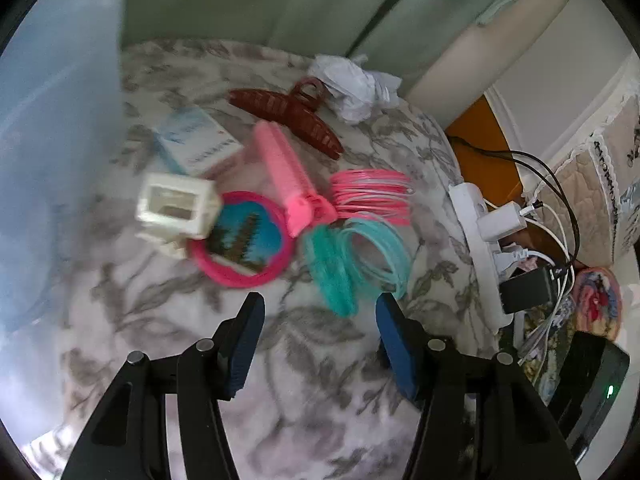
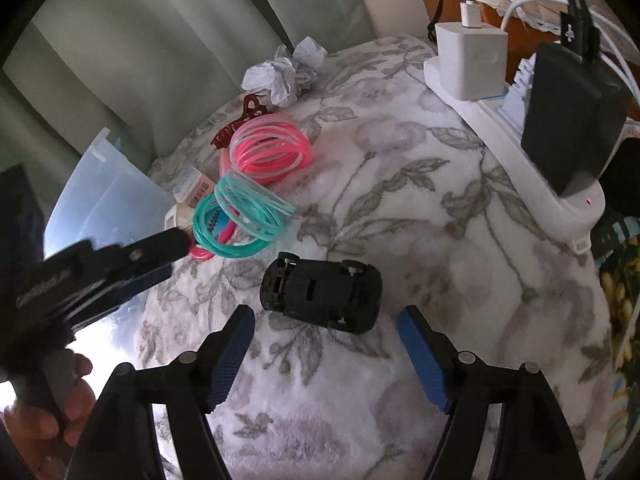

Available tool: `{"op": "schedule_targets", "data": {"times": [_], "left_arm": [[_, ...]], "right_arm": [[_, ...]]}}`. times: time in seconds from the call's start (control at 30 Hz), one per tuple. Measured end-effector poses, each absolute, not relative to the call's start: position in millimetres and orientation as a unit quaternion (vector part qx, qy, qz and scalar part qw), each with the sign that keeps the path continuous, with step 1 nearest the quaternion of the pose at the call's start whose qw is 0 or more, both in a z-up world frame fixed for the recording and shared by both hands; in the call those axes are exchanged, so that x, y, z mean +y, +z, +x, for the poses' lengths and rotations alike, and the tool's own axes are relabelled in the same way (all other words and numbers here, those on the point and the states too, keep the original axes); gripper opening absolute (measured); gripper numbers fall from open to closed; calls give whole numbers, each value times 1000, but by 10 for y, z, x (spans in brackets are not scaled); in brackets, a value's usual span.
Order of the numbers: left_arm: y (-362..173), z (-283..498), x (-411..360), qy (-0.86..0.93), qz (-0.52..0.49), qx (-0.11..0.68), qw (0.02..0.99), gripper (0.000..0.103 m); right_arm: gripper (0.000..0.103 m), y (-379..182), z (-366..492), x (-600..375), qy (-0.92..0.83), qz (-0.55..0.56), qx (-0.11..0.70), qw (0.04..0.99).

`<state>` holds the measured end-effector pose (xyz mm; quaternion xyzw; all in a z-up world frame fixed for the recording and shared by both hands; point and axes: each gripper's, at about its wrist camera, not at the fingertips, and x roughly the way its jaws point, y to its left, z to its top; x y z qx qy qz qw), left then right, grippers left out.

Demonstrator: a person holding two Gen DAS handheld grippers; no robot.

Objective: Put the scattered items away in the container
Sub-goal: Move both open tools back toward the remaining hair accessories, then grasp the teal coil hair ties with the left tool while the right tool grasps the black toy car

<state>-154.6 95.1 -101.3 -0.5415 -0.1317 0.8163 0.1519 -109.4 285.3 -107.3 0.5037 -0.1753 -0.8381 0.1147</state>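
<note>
Bedcover: I see a white plush blanket (image 2: pixel 420 208) with grey flowers spread under and ahead of both grippers.
Curtain: green folds (image 1: pixel 248 0) hang far ahead of the left gripper, behind the blanket.
Power strip: a white strip (image 2: pixel 516 140) runs ahead and to the right of the right gripper, at the blanket's edge.
Chargers: a white plug (image 2: pixel 470 58) and a black adapter (image 2: pixel 568 120) sit in it.
Cables: black and white leads (image 1: pixel 560 216) trail to the left gripper's right.
Black device: its green light (image 1: pixel 609 391) glows at the left gripper's far right.
</note>
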Motion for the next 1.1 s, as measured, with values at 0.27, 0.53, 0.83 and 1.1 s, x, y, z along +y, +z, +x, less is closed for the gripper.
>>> {"op": "schedule_targets", "data": {"times": [0.27,0.53,0.83,1.1], "left_arm": [[-1194,-1742,1007,801,-555,-154,165,14],[-1006,-1706,839,820,-521,-160,172,10],[-999,-1689,720,819,-520,-167,174,9],[-956,-1630,708,817,-523,-168,175,9]], "right_arm": [[80,-1111,-1164,2818,-843,501,-153,121],[85,-1157,-1225,2626,-856,496,-99,107],[85,-1192,-1248,2478,-864,495,-53,71],[77,-1185,-1258,2517,-863,499,-59,51]]}}
